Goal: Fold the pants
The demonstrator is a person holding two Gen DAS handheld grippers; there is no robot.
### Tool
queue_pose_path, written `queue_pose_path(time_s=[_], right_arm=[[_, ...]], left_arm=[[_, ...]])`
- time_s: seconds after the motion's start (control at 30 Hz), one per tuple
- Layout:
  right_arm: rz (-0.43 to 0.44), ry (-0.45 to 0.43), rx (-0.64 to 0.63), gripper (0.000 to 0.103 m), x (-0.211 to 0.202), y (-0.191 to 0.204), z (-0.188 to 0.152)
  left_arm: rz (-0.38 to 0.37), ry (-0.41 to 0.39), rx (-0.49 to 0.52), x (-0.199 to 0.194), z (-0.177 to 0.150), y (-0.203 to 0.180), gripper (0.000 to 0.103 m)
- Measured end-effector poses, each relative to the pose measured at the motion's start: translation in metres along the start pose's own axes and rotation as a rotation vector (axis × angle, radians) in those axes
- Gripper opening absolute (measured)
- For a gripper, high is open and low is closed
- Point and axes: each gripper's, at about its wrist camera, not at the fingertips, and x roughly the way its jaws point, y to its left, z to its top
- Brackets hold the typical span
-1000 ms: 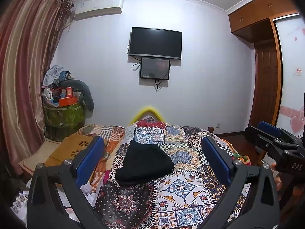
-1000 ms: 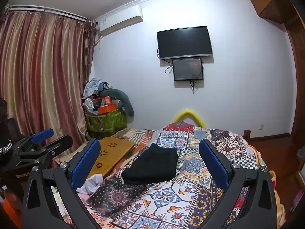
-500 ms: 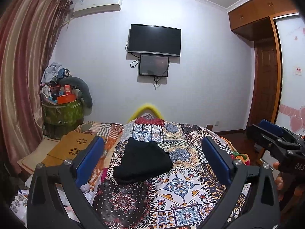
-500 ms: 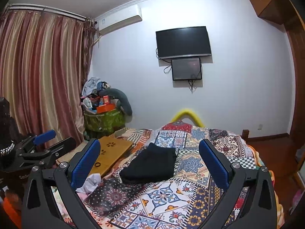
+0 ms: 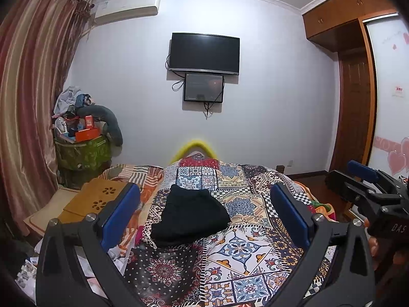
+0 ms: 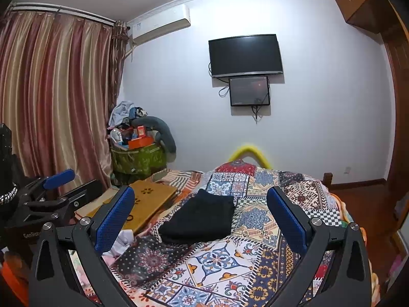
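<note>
From the left wrist view, my left gripper (image 5: 204,217) is spread wide and holds nothing, raised well clear of the bed (image 5: 242,250), and the black pants (image 5: 190,216) lie between its fingers as a compact folded bundle on the patchwork quilt, toward the bed's left half. The right gripper (image 5: 358,179) shows at the far right edge, apart from the cloth. I judge the fold essentially done, so the main risk here is me: coming back down carelessly could snag the top layer and drag the bundle open, or push it toward the left edge where loose white cloth (image 5: 117,253) and a wooden tray (image 5: 99,199) sit. From the right wrist view, my right gripper (image 6: 199,220) is likewise spread and empty, with the pants (image 6: 202,217) lying flat between its fingers and nothing touching them. The near corner of the bundle looks slightly thicker and uneven; soft fabric like that could relax and spill if bumped. The left gripper (image 6: 64,186) hangs off to the left, clear of the bed.
</note>
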Motion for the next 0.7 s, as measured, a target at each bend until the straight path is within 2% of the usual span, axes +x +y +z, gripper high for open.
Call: queue_pose_path(time_s=[0.7], right_arm=[[-0.009,-0.008,0.011,0.103,-0.0023,-0.0012,-0.0010]], left_arm=[[-0.022,0.011,-0.007,0.0039,-0.0003,-0.0018,0.103]])
